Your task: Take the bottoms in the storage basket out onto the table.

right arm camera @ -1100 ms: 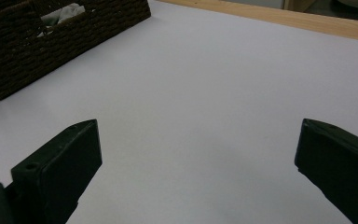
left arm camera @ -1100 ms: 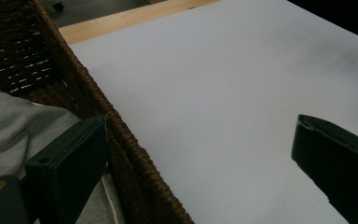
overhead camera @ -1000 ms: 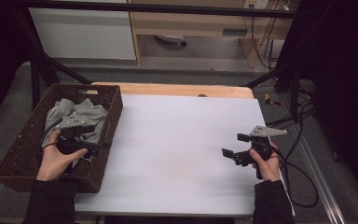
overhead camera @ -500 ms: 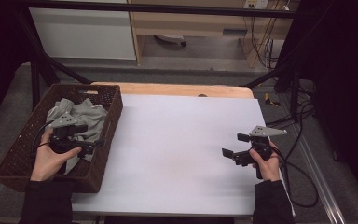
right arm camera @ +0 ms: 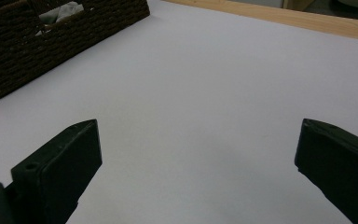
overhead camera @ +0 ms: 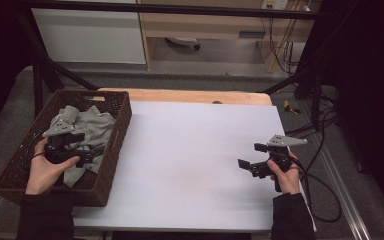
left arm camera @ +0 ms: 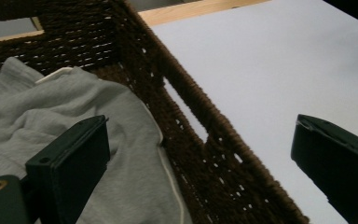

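At the near edge of the table, two forearms in dark sleeves are seen coming in from the bottom of the high view. The left gripper (overhead camera: 92, 155) is held in the left hand (overhead camera: 47, 167) inside the brown wicker basket (overhead camera: 10, 175), just over the grey sweatshirt (overhead camera: 87, 127). Its jaws are spread wide and nothing is gripped. In the left gripper view, one jaw is seen over the grey cloth (left arm camera: 42, 121), and the other jaw is seen past the woven basket wall (left arm camera: 200, 140), over the white table top (left arm camera: 270, 65). The wall lies between the two jaws.

Since a second ago, the left gripper has been pulled back, nearer to the person and deeper into the basket. It is no longer at the basket's right wall. The sweatshirt has stayed crumpled in the far half of the basket.

On the right side, the right gripper (overhead camera: 252, 167) is held low over the white table top (overhead camera: 190, 150), well apart from the basket. It has not been moved. Its jaws are wide apart too, with only bare table between them in the right gripper view, and the basket (right arm camera: 51, 42) is seen far off.

Farther back, a strip of bare wood (overhead camera: 190, 96) is seen at the table's far edge.
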A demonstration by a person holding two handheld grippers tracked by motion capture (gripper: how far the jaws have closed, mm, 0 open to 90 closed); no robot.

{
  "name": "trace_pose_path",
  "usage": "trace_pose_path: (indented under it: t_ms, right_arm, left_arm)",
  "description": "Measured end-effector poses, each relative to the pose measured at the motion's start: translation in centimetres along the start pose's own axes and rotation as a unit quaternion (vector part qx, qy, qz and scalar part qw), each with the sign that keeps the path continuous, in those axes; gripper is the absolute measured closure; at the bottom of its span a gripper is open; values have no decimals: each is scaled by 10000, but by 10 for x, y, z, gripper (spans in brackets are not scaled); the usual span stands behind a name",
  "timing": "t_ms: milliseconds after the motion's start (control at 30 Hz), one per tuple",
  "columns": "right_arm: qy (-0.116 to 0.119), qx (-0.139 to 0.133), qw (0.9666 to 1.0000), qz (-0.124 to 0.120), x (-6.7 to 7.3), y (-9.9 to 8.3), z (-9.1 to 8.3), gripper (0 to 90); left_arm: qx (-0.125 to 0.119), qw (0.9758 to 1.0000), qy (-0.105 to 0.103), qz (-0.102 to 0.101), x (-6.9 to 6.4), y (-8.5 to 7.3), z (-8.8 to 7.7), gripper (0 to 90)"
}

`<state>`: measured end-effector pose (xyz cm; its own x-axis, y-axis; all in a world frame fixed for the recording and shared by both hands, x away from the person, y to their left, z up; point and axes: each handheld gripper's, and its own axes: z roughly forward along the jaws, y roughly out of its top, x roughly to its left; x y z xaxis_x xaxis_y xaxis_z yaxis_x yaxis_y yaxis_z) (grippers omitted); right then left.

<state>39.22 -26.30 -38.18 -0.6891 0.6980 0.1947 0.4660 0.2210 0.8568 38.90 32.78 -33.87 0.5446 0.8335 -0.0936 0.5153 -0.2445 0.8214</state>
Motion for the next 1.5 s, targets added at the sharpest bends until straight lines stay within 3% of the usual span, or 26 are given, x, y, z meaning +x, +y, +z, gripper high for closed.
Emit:
trace_pose_path:
  t_ms: [400,833,1267,1400,1500]
  right_arm:
    - [-10,7,10000,-1,0,0,0,11]
    - [-9,22,10000,5,-1,-1,1,11]
    - [-14,39,10000,3,-1,-1,2,11]
    - [-20,52,10000,12,-1,-2,2,11]
    - [-17,50,10000,11,-1,-2,3,11]
  left_arm:
    - [136,9993,324,-162,15,-7,-1,42]
    - [426,9967,637,-286,33,-19,7,42]
    - [860,9904,1034,-307,48,-32,21,39]
    - [1020,9866,1252,-245,51,-34,24,39]
    - [1048,9864,1242,-250,52,-36,25,38]
